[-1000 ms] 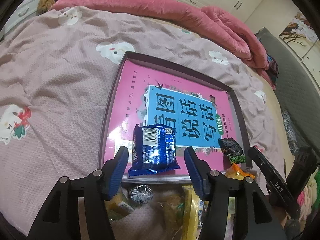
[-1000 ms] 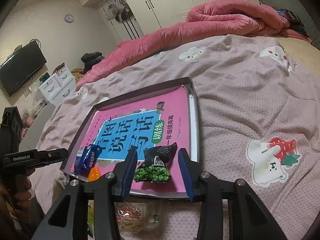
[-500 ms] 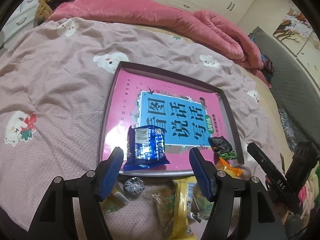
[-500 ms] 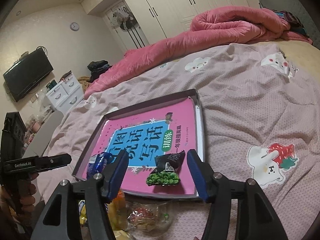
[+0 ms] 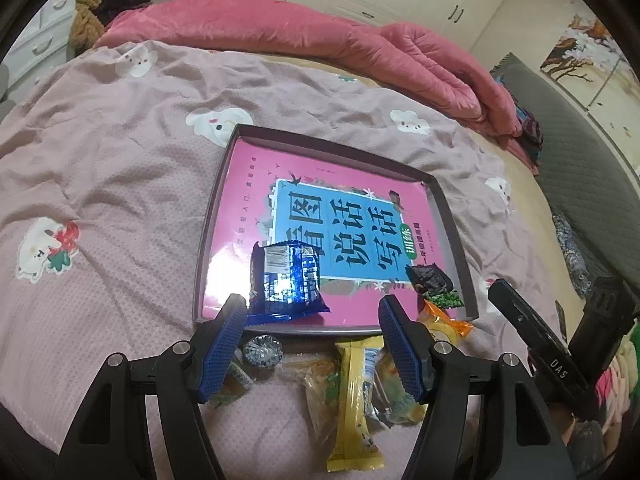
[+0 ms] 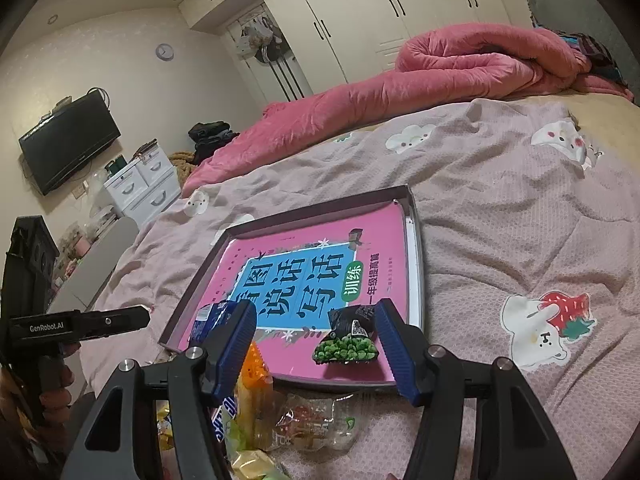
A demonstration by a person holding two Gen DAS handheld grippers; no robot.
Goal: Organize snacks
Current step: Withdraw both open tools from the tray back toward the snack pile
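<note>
Hovering over the near edge of the tray [image 5: 212, 216], the left gripper [image 5: 312, 316] has its jaws spread wide and grips nothing; its left fingertip sits just beside the lower left corner of the blue snack packet [image 5: 286, 280], though contact there cannot be told. The right gripper [image 6: 316, 324] is likewise spread wide and empty, with the black and green pea packet [image 6: 348, 340] lying between its blue pads [image 6: 394, 344] without clear contact. Tray: dark rimmed, resting on the pink bedspread [image 5: 100, 180], lined with a pink book [image 5: 320, 220] bearing a blue title panel. Blue snack packet: inside the tray at its near left. Pea packet: inside the tray at its near right corner [image 5: 434, 288]. Orange packet [image 5: 442, 322]: overlapping the tray's near rim towards the right. Loose snacks on the bedspread, near side of the tray: yellow bar [image 5: 354, 400], silver foil round [image 5: 262, 350], clear bag of mixed sweets [image 6: 316, 424], several others half hidden behind the gripper arms. Far side: rumpled pink quilt [image 6: 440, 80], white wardrobes [image 6: 360, 20].
</note>
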